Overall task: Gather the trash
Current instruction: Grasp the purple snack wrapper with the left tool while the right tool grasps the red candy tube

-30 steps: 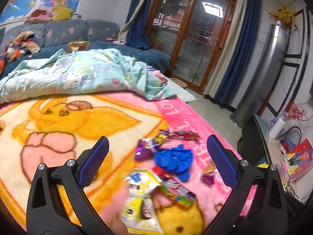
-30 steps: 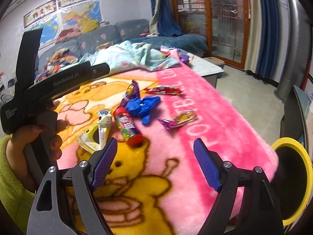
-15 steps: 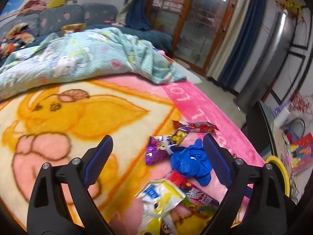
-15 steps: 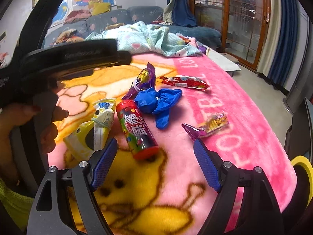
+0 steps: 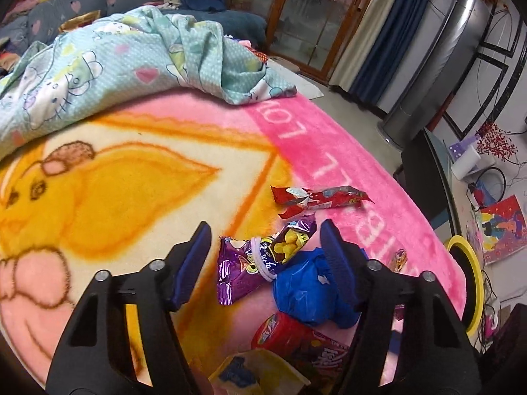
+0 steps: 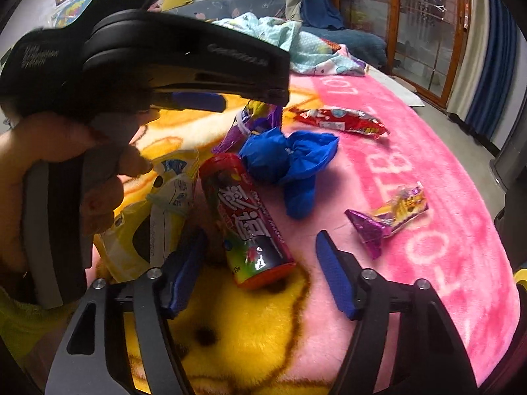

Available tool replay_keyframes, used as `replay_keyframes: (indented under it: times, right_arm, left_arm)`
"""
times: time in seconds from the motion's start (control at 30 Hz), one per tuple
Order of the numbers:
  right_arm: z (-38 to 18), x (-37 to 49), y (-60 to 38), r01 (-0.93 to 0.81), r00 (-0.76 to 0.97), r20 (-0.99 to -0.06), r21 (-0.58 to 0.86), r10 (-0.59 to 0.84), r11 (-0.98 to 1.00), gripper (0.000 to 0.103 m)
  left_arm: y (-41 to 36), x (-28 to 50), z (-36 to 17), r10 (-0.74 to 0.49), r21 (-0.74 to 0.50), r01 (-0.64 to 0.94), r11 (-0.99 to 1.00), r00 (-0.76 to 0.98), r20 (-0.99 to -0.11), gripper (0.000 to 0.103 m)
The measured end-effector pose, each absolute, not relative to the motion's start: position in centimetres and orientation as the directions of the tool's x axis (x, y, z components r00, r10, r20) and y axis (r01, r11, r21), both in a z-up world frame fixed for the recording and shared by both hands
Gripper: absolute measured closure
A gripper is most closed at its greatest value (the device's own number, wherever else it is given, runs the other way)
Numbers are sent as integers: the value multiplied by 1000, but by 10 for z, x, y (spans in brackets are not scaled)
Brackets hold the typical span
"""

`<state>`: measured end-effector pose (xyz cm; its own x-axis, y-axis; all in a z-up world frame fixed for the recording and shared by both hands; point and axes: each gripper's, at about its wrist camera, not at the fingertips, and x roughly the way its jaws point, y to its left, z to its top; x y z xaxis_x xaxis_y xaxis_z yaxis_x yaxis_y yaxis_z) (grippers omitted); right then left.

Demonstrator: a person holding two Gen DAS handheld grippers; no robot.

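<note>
The left tongs (image 5: 265,256) are held apart and hang low over the purple snack wrapper (image 5: 257,263), with nothing gripped between the pads. The wrapper is judged feather-light, crinkly and slick; a pinch across its twisted middle, where the white band runs, looks the surest hold. Just beside it lies the blue plastic bag (image 5: 306,286), soft and bunched, likely to collapse under any squeeze, and one blue pad sits against it.

The right tongs (image 6: 260,263) are also spread wide, empty, framing the candy tube (image 6: 247,223). That tube is reckoned stiff, round and prone to roll; a grip across its body, not its ends, is advised. The yellow pouch (image 6: 154,217) is seen touching the tube's left side, limp and flat. Farther off, the red wrapper (image 6: 339,120) and the small purple wrapper (image 6: 385,220) lie apart on the pink border.

All of it rests on a plush pink-and-yellow blanket (image 6: 428,279), a deep pile into which thin foil may sink. A mint quilt (image 5: 115,62) is heaped beyond, and a yellow-rimmed bin (image 5: 467,283) is glimpsed past the bed's edge.
</note>
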<state>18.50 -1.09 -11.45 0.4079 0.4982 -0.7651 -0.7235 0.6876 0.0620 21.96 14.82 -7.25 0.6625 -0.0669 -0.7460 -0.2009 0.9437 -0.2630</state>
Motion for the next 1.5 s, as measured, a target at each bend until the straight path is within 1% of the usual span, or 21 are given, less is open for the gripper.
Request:
replay_keyframes:
  times: [0.1,0.13,0.17,0.3,0.37,0.4,0.43,0.47,0.73,0.97,1.1,1.23,1.5]
  right_arm:
    - [-116,181,-10,-725,412,-768,50,490,687,46]
    - [-116,181,-10,-723,413,-767,51,491,689,47]
    - [-116,180,-11,-722,414,-767,51,490,690,50]
    - [-117,177,-13,-717,415,-766,57,491,694,58]
    - [-117,175,-15,-718,416,-765,56,492,694,59]
    - [-117,175,-16,-717,415,-765,58,492,694,60]
    - [-117,174,-17,-716,415,-765,59,493,695,60]
    - [-117,172,-18,-715,414,-765,61,493,696,60]
    - [-116,164,-33,-705,410,-760,87,504,704,63]
    - [-112,161,-45,-691,407,-757,112,512,714,65]
    - [-111,158,-54,-679,401,-756,133,517,722,66]
    - [-107,158,-65,-666,397,-748,164,531,728,66]
    - [-95,154,-81,-664,417,-727,167,546,729,67]
  left_arm:
    - [149,222,-79,-87,-283,-202,938,653,-753,51]
    - [149,223,-81,-92,-289,-205,935,649,-755,57]
    - [149,223,-83,-91,-289,-208,934,643,-760,61]
    - [150,220,-86,-103,-302,-206,931,646,-757,66]
    - [151,218,-86,-110,-310,-201,929,649,-753,68]
    - [152,217,-86,-115,-316,-201,927,650,-751,71]
    - [152,215,-85,-119,-322,-201,925,651,-749,76]
    - [153,214,-85,-123,-328,-201,923,655,-746,77]
    - [155,182,-69,-134,-394,-196,898,731,-669,78]
    - [162,154,-46,-99,-422,-210,882,793,-601,79]
    - [161,143,-40,-102,-427,-203,881,801,-591,79]
    - [157,138,-35,-129,-444,-182,877,802,-584,79]
    - [136,130,-21,-153,-427,-125,896,814,-560,79]
